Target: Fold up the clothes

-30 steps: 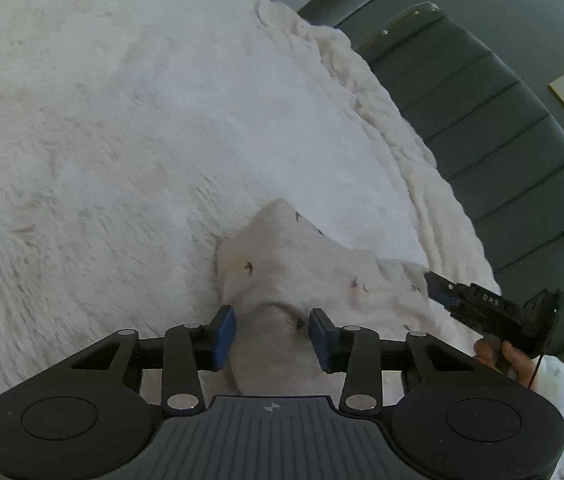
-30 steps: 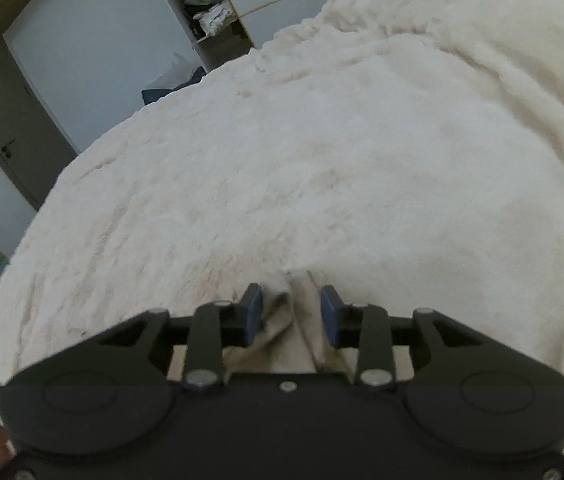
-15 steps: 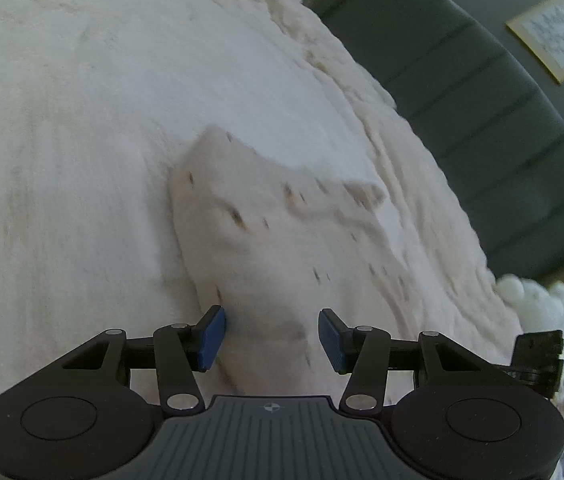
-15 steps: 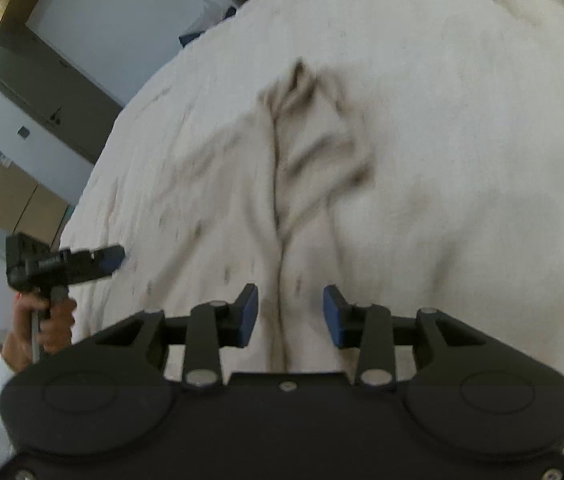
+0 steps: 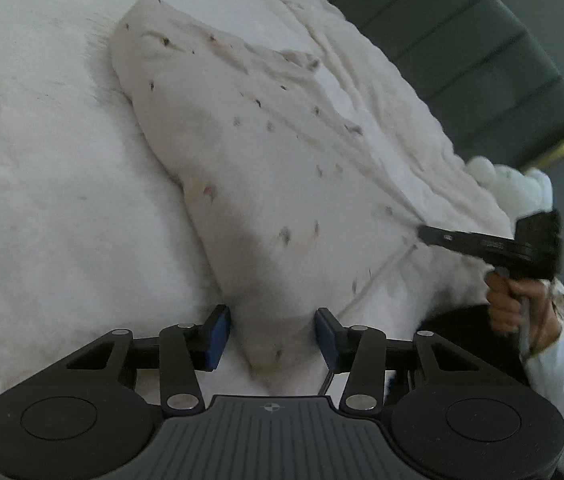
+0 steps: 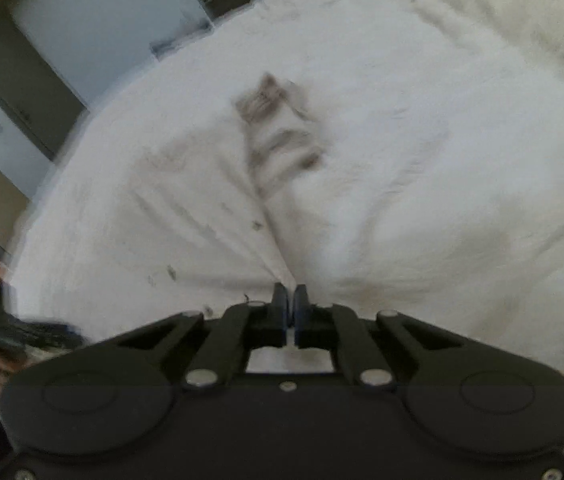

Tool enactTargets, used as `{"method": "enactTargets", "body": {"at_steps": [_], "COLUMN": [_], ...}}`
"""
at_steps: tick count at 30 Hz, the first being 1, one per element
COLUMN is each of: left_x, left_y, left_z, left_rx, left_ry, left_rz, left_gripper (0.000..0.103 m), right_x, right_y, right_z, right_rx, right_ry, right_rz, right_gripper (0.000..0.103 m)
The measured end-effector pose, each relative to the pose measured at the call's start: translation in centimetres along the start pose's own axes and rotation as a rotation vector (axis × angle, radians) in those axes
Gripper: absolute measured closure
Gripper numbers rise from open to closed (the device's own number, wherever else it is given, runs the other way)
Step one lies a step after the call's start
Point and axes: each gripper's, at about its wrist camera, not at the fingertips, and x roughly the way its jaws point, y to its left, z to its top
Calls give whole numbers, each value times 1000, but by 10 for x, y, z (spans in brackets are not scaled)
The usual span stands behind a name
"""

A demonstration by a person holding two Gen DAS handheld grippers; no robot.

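A cream garment with small dark specks [image 5: 250, 152] lies spread on a white fluffy blanket [image 5: 42, 200]. My left gripper [image 5: 270, 336] is open, with a corner of the garment lying between its blue pads. In the right wrist view my right gripper [image 6: 291, 306] is shut on a bunched edge of the same garment [image 6: 218, 216], and folds fan out from the pinch. The right gripper also shows in the left wrist view [image 5: 482, 242], at the garment's right edge.
A dark green padded headboard [image 5: 462, 52] runs behind the bed at the upper right. A white plush toy [image 5: 518, 184] sits by the headboard's end. Cabinets and a wall [image 6: 62, 40] stand beyond the bed's far side.
My right gripper has closed on the garment's edge; it was open half a second ago. The left gripper has drawn back, so more of the spread garment shows ahead of it.
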Motion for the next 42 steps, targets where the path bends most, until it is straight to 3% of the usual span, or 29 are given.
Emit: {"method": "enactTargets", "body": {"at_steps": [3, 5, 10, 15, 17, 23, 24, 25, 26, 29, 34, 36, 38, 41, 42], "left_x": [-5, -15, -28, -6, -2, 8, 10, 10, 11, 13, 10, 11, 12, 10, 8], "left_y": [1, 5, 22, 22, 23, 25, 25, 24, 22, 21, 17, 14, 13, 17, 19], "left_z": [3, 9, 25, 49, 55, 74, 77, 78, 79, 82, 86, 88, 89, 91, 93], "left_rx": [6, -3, -103, -143, -141, -136, -134, -125, -118, -106, -93, -78, -67, -80, -87], "left_ry": [11, -20, -113, -123, -124, -129, -129, -128, -128, -125, -144, -139, -127, -123, -127], "left_rz": [-11, -19, -23, 33, 44, 75, 81, 92, 100, 108, 76, 85, 91, 75, 70], "left_gripper": [52, 49, 45, 45, 45, 45, 45, 45, 45, 45, 44, 44, 44, 44, 44], "right_x": [-4, -10, -23, 20, 48, 93, 97, 105, 107, 106, 76, 85, 109, 97, 95], "right_y": [4, 4, 5, 14, 20, 38, 39, 40, 39, 33, 13, 16, 25, 19, 17], "right_z": [7, 16, 38, 82, 99, 119, 120, 124, 126, 131, 148, 148, 142, 147, 148], "right_rx": [-25, -18, -20, -55, -57, -106, -105, -98, -100, -107, -91, -126, -235, -184, -161], "right_ry": [-13, -48, -132, -152, -113, -91, -88, -74, -69, -72, -187, -138, -9, -57, -61], "right_rz": [-45, -54, -75, -6, 35, 53, 53, 57, 59, 49, -14, -33, -87, -33, -12], "right_gripper": [89, 73, 68, 68, 68, 69, 72, 91, 102, 103, 103, 102, 97, 79, 78]}}
